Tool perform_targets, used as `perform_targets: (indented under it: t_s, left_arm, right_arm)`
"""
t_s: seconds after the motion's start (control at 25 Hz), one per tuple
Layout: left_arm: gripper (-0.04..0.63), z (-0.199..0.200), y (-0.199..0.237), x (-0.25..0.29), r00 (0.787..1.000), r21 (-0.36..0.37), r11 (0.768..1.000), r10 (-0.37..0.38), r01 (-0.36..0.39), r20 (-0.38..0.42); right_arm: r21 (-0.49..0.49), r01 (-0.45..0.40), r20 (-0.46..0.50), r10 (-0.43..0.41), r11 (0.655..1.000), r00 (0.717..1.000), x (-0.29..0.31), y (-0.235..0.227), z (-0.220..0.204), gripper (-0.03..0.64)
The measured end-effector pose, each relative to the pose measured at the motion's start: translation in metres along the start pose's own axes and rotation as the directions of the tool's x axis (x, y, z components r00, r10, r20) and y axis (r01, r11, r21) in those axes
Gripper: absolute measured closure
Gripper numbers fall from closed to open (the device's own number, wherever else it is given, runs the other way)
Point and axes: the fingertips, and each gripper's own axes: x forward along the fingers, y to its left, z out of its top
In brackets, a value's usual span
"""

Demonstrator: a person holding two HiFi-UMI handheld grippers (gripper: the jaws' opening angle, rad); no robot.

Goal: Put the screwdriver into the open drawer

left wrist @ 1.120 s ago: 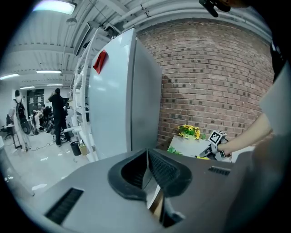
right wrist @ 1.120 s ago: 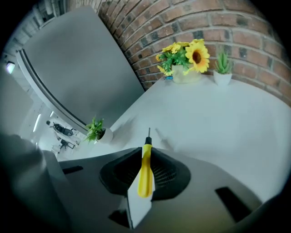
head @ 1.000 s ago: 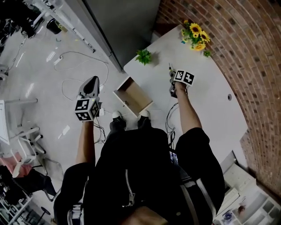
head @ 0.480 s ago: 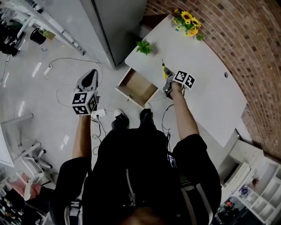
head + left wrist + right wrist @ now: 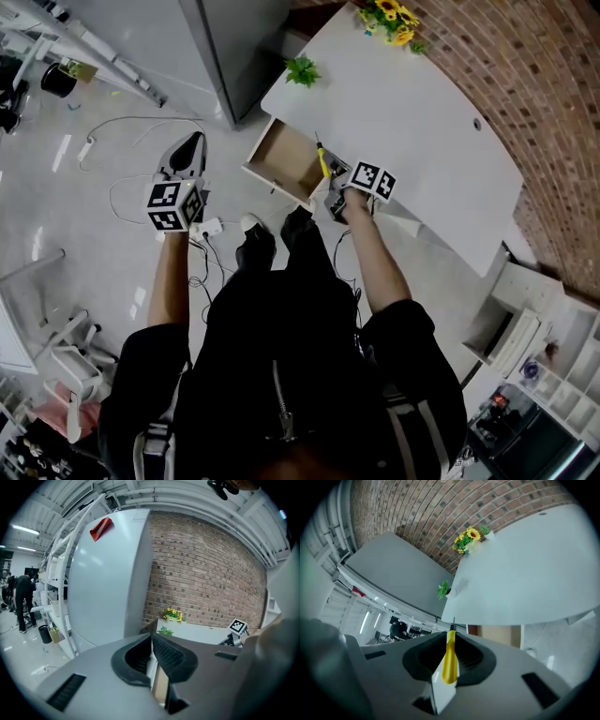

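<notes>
A yellow-handled screwdriver (image 5: 322,160) sticks out of my right gripper (image 5: 330,184), which is shut on it. In the head view its thin tip hangs over the right edge of the open wooden drawer (image 5: 281,157), which is pulled out from the white table (image 5: 412,103). In the right gripper view the yellow handle (image 5: 450,660) is clamped between the pads, with the drawer's tan inside (image 5: 499,637) below the tabletop ahead. My left gripper (image 5: 191,144) is held out over the floor left of the drawer, its jaws shut on nothing.
Sunflowers (image 5: 384,19) and a small green plant (image 5: 300,70) stand at the table's far side. A tall grey cabinet (image 5: 234,42) rises just behind the drawer. Cables (image 5: 122,187) and a power strip (image 5: 208,227) lie on the floor. A brick wall (image 5: 525,84) runs along the right.
My right gripper has carried the screwdriver off the tabletop and leftward to the drawer's edge, rolling as it went. The left gripper has shifted slightly.
</notes>
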Motion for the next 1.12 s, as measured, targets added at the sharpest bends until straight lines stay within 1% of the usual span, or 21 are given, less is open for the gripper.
perform_targets:
  t_s: [0.08, 0.24, 0.36, 0.48, 0.68, 0.88, 1.08, 1.12]
  left_arm:
    - [0.563, -0.006, -0.003, 0.002, 1.000, -0.008, 1.000, -0.011, 0.011, -0.007]
    - [0.563, -0.020, -0.012, 0.007, 0.999, -0.027, 0.999, -0.027, 0.026, -0.026]
    - [0.563, -0.035, -0.016, 0.009, 0.998, -0.026, 0.999, -0.038, 0.036, -0.053]
    - [0.563, -0.053, -0.014, 0.012, 0.995, -0.024, 0.999, -0.040, 0.038, -0.087]
    - [0.563, -0.092, -0.003, 0.014, 0.990, -0.036, 0.999, -0.013, 0.008, -0.138]
    - [0.563, -0.129, 0.003, 0.015, 0.982, -0.063, 0.998, -0.015, 0.003, -0.186]
    - [0.563, -0.165, 0.008, 0.009, 0.973, -0.099, 0.995, -0.013, -0.010, -0.231]
    - [0.563, -0.172, 0.008, 0.008, 0.971, -0.103, 0.995, -0.012, -0.013, -0.240]
  right_arm:
    - [-0.005, 0.008, -0.026, -0.008, 1.000, 1.000, 0.001, -0.001, -0.021, 0.552]
    - [0.014, 0.036, -0.077, -0.035, 0.999, 0.996, 0.011, -0.016, -0.057, 0.552]
    - [0.030, 0.061, -0.110, -0.058, 0.998, 0.992, 0.030, -0.033, -0.081, 0.552]
    - [0.063, 0.094, -0.119, -0.086, 0.994, 0.989, 0.057, -0.052, -0.098, 0.554]
    - [0.137, 0.156, -0.080, -0.146, 0.978, 0.986, 0.094, -0.086, -0.111, 0.554]
    - [0.156, 0.226, -0.049, -0.221, 0.962, 0.974, 0.125, -0.123, -0.118, 0.555]
    - [0.195, 0.277, 0.020, -0.286, 0.941, 0.958, 0.149, -0.153, -0.106, 0.558]
    - [0.200, 0.291, 0.038, -0.304, 0.936, 0.952, 0.153, -0.159, -0.102, 0.586]
